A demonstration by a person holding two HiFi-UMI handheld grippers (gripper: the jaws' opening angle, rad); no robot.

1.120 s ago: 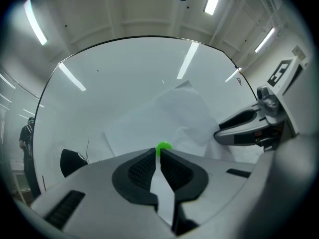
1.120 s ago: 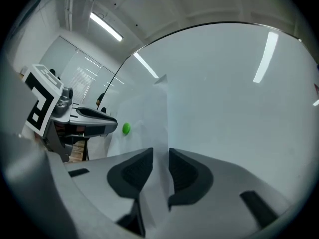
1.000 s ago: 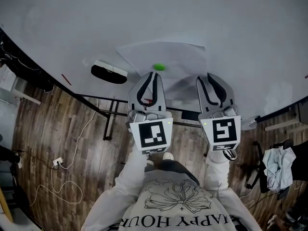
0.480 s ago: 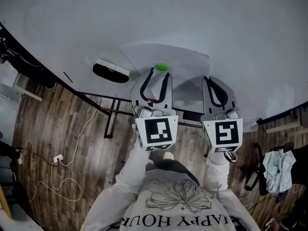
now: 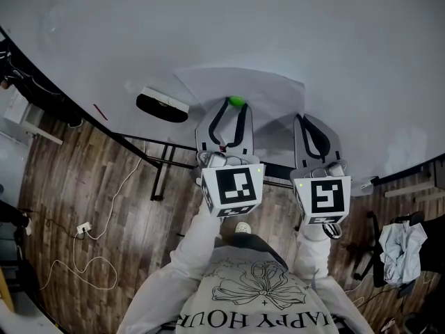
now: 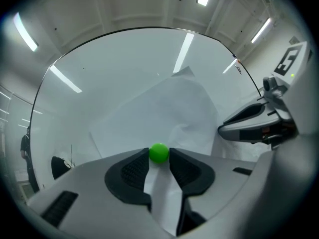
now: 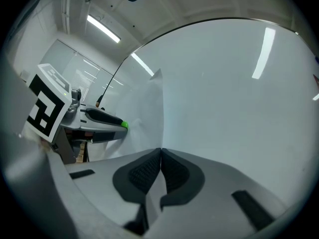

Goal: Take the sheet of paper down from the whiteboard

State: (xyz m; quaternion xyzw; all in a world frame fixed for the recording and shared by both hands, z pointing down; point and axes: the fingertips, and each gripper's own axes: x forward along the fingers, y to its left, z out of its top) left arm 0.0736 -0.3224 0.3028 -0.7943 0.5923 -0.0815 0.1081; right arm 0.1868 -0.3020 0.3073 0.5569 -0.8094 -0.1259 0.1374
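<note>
Head view: right tool (image 5: 304, 118) level, pinching paper (image 5: 259, 89).

1. Whiteboard (image 5: 208, 26): plain white.
2. Sheet of paper (image 5: 268, 89): white.
3. Magnet (image 5: 236, 101): bright green.
4. Left gripper (image 5: 231, 107) and right gripper (image 5: 309, 117): grey, with black pads (image 6: 132, 171) and black-and-white square markers (image 5: 234, 190).
5. Floor (image 5: 69, 186): dark brown wood grain.
6. Eraser (image 5: 162, 104): black, white top.

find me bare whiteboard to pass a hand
Bare: the whiteboard above the sheet of paper and the eraser. Crowded: lower middle, where the left gripper, jaws just opened, flanks the green magnet and the right gripper pinches the sheet's edge.
</note>
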